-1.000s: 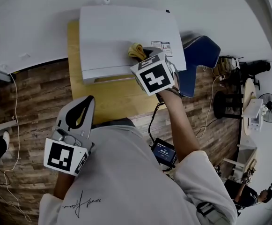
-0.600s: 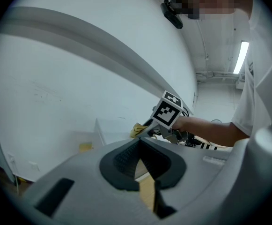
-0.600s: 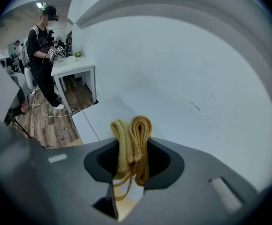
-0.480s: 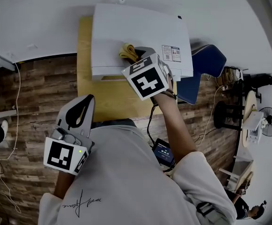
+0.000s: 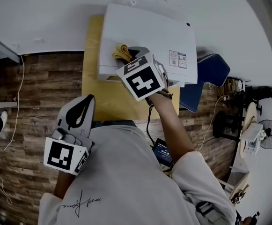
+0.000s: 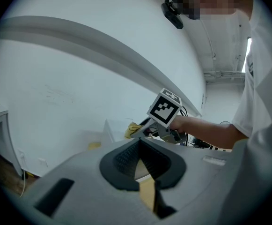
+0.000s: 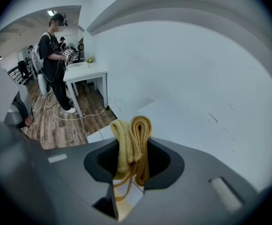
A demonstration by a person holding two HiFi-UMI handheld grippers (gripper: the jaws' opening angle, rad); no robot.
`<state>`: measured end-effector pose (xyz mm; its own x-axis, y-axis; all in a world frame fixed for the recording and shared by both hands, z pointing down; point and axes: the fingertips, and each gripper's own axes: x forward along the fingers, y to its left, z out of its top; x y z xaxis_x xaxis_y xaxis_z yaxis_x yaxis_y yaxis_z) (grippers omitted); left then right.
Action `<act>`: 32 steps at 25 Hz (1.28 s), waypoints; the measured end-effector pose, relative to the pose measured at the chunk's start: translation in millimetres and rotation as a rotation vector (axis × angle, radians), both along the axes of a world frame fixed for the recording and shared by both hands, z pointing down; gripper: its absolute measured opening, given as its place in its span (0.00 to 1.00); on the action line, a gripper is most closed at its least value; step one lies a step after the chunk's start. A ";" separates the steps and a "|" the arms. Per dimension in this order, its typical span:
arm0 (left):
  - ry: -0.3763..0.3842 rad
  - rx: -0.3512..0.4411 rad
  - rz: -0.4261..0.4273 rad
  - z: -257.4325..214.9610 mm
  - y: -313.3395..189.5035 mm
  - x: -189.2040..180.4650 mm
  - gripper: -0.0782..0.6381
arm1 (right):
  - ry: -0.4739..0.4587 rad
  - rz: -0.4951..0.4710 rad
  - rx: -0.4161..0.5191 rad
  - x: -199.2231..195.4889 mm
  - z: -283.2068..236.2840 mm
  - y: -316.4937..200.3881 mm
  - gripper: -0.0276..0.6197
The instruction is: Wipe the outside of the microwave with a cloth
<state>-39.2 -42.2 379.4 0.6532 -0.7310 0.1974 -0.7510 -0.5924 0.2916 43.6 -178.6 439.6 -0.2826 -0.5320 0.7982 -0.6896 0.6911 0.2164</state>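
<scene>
- My right gripper (image 5: 128, 56) clenches the folded yellow cloth (image 7: 134, 134); its folds run along the jaws, pointing onto the microwave (image 5: 150, 29) top.
- It sits near the front-left edge; bare top lies behind and rightward.
- My left gripper (image 6: 143, 159) is closed, empty.

- We find no word or number that can be read;
- the microwave (image 5: 145, 32) carries a white label (image 5: 178, 59) on its top, near the right edge; its print is too small for us to read;
- the person's shirt (image 5: 126, 172) bears a dark handwritten script (image 5: 82, 201) on the back; we cannot make out the letters;
- the cubes on the left gripper (image 5: 90, 99) and right gripper (image 5: 126, 53) show black-and-white square markers; patterns only, no text.
</scene>
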 end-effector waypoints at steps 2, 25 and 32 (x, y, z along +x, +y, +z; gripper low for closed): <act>-0.001 0.001 -0.012 -0.3 1.1 -2.4 0.11 | 0.003 -0.013 -0.003 -7.3 0.3 0.7 0.23; -0.038 0.044 -0.103 -9.9 3.0 -32.6 0.11 | -0.483 -0.171 -0.099 -77.2 -48.6 55.5 0.23; -0.040 0.056 0.009 -15.0 0.9 -1.8 0.11 | -0.557 -0.024 -0.016 -15.9 -56.9 65.1 0.23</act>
